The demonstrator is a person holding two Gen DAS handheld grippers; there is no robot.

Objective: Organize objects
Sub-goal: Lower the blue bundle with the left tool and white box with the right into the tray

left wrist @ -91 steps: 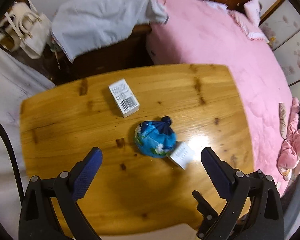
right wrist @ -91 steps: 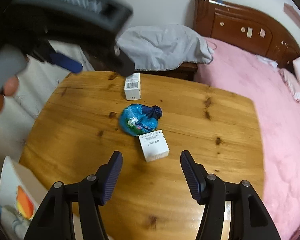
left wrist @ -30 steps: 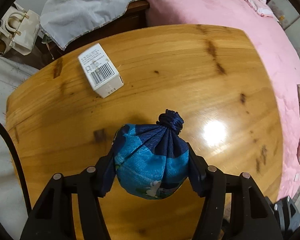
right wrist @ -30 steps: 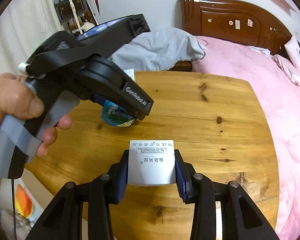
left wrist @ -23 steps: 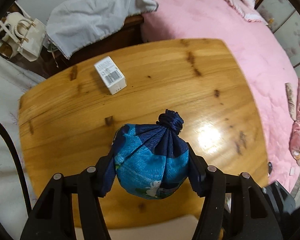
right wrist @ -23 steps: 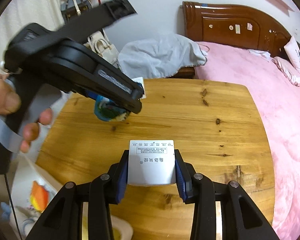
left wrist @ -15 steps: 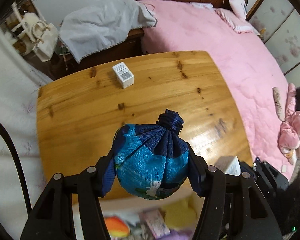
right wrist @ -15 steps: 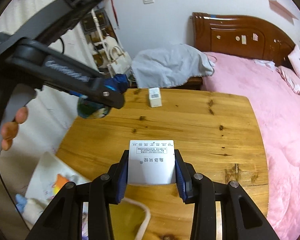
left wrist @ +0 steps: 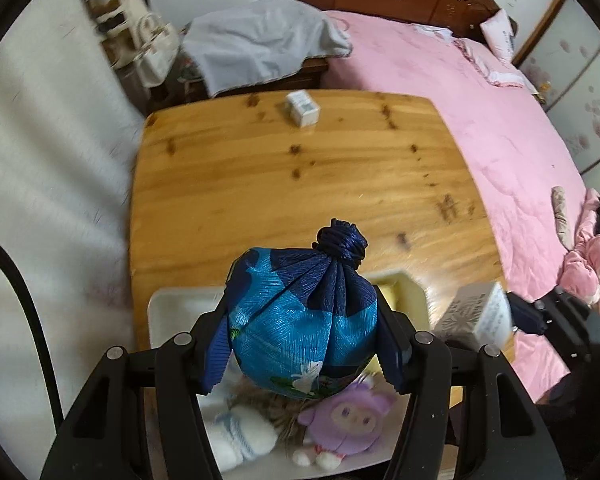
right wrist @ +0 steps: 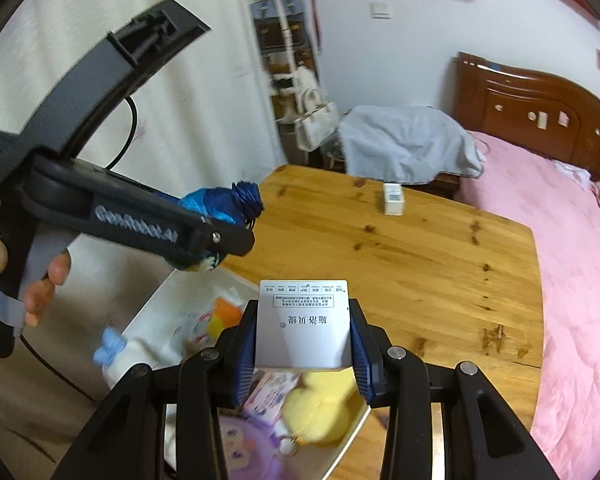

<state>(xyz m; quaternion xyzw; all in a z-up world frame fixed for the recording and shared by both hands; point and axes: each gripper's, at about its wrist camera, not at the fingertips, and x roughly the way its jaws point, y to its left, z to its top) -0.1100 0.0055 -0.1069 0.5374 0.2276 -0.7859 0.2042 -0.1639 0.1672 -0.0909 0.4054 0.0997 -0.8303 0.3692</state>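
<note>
My left gripper [left wrist: 304, 340] is shut on a blue cloth pouch [left wrist: 300, 320] with a knotted top and holds it in the air above a white bin [left wrist: 160, 312] of soft toys. The pouch also shows in the right wrist view [right wrist: 220, 204]. My right gripper [right wrist: 302, 356] is shut on a small white box [right wrist: 303, 322] and holds it over the same bin [right wrist: 168, 300], at the near edge of the wooden table [right wrist: 420, 248]. That box also shows in the left wrist view [left wrist: 476, 312]. A second white box [left wrist: 302, 108] lies on the table's far side.
The bin holds a purple plush [left wrist: 344, 420], a white plush [left wrist: 236, 436] and a yellow plush [right wrist: 320, 408]. A pink bed [left wrist: 480, 100] runs along the table's right. A grey cloth [left wrist: 256, 44] covers furniture behind the table. A white curtain [left wrist: 60, 160] hangs at left.
Both grippers have pulled back from the table's middle toward its near edge with their loads. The bin of toys has come into view beneath them.
</note>
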